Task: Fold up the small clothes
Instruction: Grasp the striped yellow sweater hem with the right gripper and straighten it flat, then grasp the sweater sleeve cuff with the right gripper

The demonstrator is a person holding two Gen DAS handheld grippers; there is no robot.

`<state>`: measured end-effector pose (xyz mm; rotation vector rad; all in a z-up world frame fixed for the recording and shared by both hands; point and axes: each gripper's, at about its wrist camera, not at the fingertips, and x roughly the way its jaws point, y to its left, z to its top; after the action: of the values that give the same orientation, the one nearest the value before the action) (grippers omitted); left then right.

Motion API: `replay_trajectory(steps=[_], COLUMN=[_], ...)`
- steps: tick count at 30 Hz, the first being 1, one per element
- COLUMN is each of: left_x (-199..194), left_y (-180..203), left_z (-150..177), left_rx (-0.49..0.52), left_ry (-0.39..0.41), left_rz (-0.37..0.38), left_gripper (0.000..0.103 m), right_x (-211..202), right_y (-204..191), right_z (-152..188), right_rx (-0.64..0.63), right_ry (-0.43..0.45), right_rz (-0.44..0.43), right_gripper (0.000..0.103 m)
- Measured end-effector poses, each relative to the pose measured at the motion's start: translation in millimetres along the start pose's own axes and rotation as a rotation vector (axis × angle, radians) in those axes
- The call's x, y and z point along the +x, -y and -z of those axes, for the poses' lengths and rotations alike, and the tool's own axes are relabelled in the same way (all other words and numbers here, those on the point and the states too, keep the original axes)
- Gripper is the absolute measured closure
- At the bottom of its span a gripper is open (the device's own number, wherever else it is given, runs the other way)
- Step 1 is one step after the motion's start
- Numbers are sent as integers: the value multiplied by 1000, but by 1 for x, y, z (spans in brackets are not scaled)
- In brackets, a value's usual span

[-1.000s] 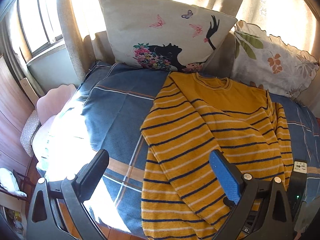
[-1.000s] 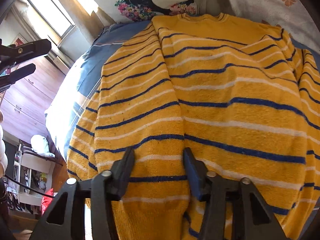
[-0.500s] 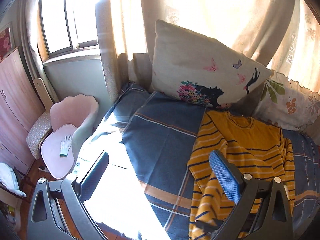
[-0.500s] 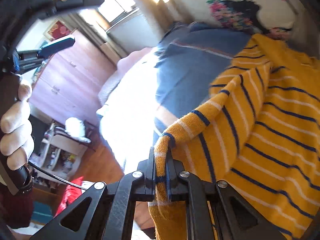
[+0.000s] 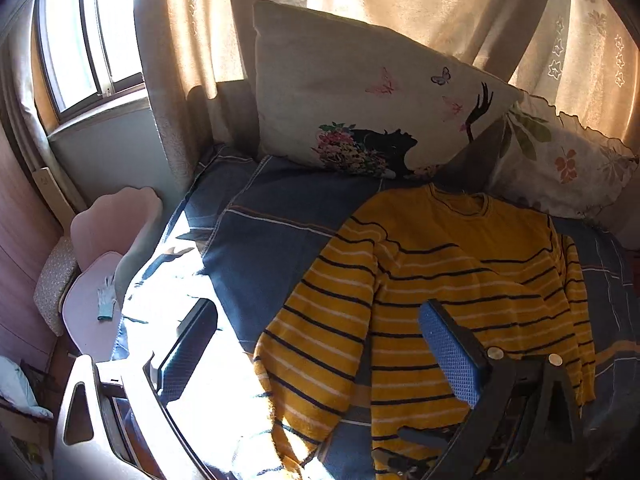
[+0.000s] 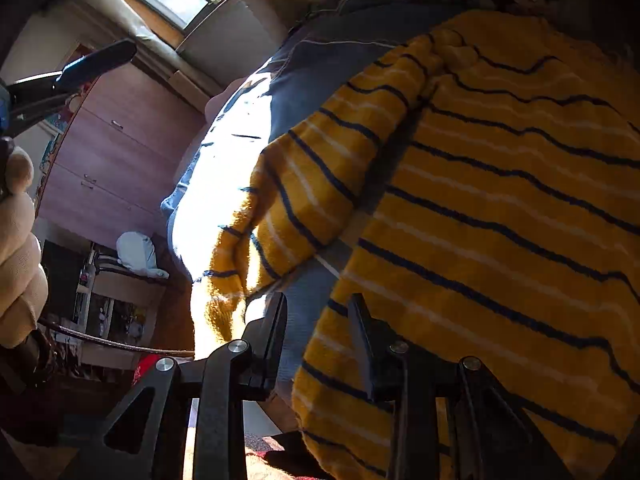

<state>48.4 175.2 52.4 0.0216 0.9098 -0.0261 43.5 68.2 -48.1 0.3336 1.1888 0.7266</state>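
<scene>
A yellow sweater with navy and white stripes (image 5: pixel 460 280) lies face down on the blue plaid bed cover (image 5: pixel 272 240), neck toward the pillows. Its left sleeve (image 5: pixel 316 332) is spread out away from the body and hangs toward the bed's front edge; it also shows in the right wrist view (image 6: pixel 300 200). My left gripper (image 5: pixel 320 344) is open and empty, held above the bed's front-left part. My right gripper (image 6: pixel 320 320) is open and empty, low over the gap between the sleeve and the sweater's hem (image 6: pixel 400 360).
Two pillows (image 5: pixel 360 100) lean against the curtain at the back of the bed. A pink chair (image 5: pixel 100 272) with a glove on it stands left of the bed. Wooden cabinets (image 6: pixel 120 152) and a cluttered shelf (image 6: pixel 112 304) stand beyond the bed's left side.
My right gripper shut on the sleeve's edge, pulled it out to the left, then let go and opened. My left gripper rose and drew back, staying open.
</scene>
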Motion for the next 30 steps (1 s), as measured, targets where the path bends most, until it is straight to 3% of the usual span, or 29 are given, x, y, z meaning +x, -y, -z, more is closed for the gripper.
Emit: replay_trajectory(steps=[3,6,8,11,18,30], left_x=[21,33,36,34,24,15], left_y=[34,65,88,118,151,164], left_z=[26,52,65,79,85,93], left_rx=[13,24,71,157,171,109], left_ry=[-64,-113,-130,-123,-124,-128], left_rz=[42,62,58,31,53,17], left_gripper=[3,3,3,2,3,3], right_x=[-57,-116,-141,-157,-151,-158], right_y=[58,91,104,118,116,126], right_z=[19,34,40,44,57,62], right_rx=[212,347,369,371,305,242], right_ry=[126,271,334,349,316,297], right_rz=[113,277,360,431,465,438], right_gripper=[68,46,45,45,45,45])
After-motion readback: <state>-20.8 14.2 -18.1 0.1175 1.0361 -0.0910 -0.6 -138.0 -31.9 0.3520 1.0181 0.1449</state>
